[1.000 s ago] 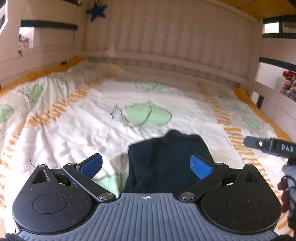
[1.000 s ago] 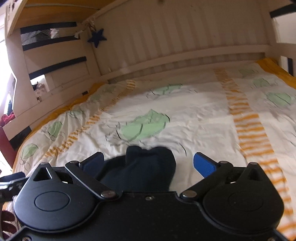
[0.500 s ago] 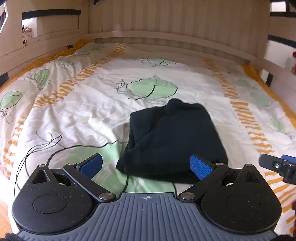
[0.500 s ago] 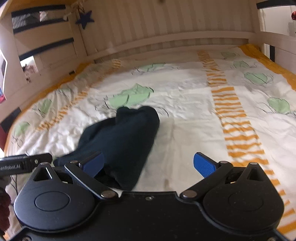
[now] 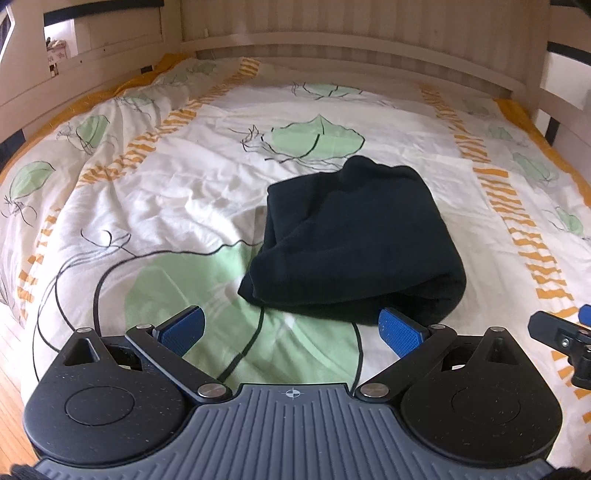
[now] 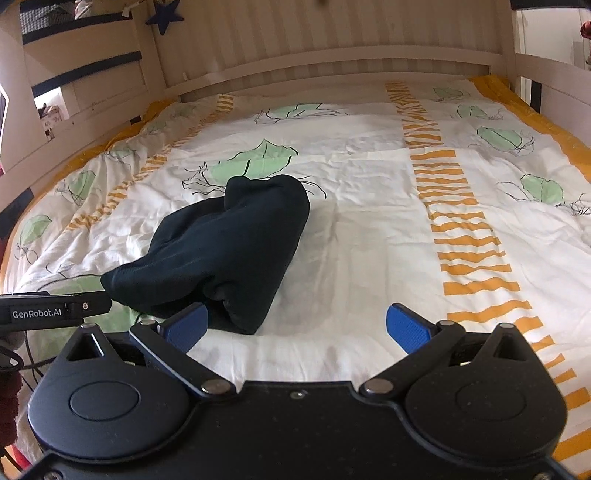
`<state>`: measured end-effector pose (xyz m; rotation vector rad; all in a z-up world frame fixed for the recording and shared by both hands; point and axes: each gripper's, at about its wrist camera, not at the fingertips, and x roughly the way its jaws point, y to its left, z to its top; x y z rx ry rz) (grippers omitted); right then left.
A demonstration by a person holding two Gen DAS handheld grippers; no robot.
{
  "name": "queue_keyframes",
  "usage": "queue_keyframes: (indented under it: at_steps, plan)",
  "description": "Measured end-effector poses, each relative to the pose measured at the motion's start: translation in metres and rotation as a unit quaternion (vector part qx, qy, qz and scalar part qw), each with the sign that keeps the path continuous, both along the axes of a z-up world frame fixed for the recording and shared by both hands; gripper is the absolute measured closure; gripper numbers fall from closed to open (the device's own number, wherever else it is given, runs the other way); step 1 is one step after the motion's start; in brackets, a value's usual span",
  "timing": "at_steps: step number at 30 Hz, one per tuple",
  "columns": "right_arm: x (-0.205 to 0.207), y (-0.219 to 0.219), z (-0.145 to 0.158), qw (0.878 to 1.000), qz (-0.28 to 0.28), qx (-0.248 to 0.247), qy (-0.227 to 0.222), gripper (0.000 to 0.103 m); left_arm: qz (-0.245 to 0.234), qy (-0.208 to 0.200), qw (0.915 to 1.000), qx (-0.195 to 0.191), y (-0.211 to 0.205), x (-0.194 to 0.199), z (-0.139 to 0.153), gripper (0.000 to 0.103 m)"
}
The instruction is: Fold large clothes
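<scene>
Dark garment (image 5: 351,240), folded into a thick bundle, lying near the middle of the bedspread (image 5: 166,192), white with green leaves and orange stripes. Left gripper (image 5: 291,328) released, blue pads wide apart, empty, just short of the bundle's near edge. Right gripper (image 6: 297,326) likewise spread and empty, its left pad (image 6: 186,326) beside the bundle's near corner. Pale slatted headboard (image 6: 332,40) behind; blue star (image 6: 164,16) hanging at upper left

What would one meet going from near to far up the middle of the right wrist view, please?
Right claw → dark folded garment → green leaf print on the bedspread → slatted headboard.
</scene>
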<state>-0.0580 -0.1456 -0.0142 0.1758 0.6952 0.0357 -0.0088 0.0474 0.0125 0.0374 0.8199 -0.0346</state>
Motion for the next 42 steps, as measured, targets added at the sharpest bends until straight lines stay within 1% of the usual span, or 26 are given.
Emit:
queue_keyframes:
  at_steps: [3,14,42]
  plan:
    - [-0.002,0.002,0.002,1.0,0.002,-0.01,-0.002,0.0,-0.002,0.005,1.0,0.001,-0.001,-0.002,-0.002,0.001]
    - [0.001,0.006,0.005,1.0,0.009,-0.017,-0.007,0.0,0.0,0.013,0.9999,0.008,-0.002,-0.003,-0.003,0.001]
    - [0.005,0.011,0.002,1.0,0.019,-0.017,-0.001,0.0,0.004,0.034,0.9994,0.006,0.003,0.0,-0.008,0.001]
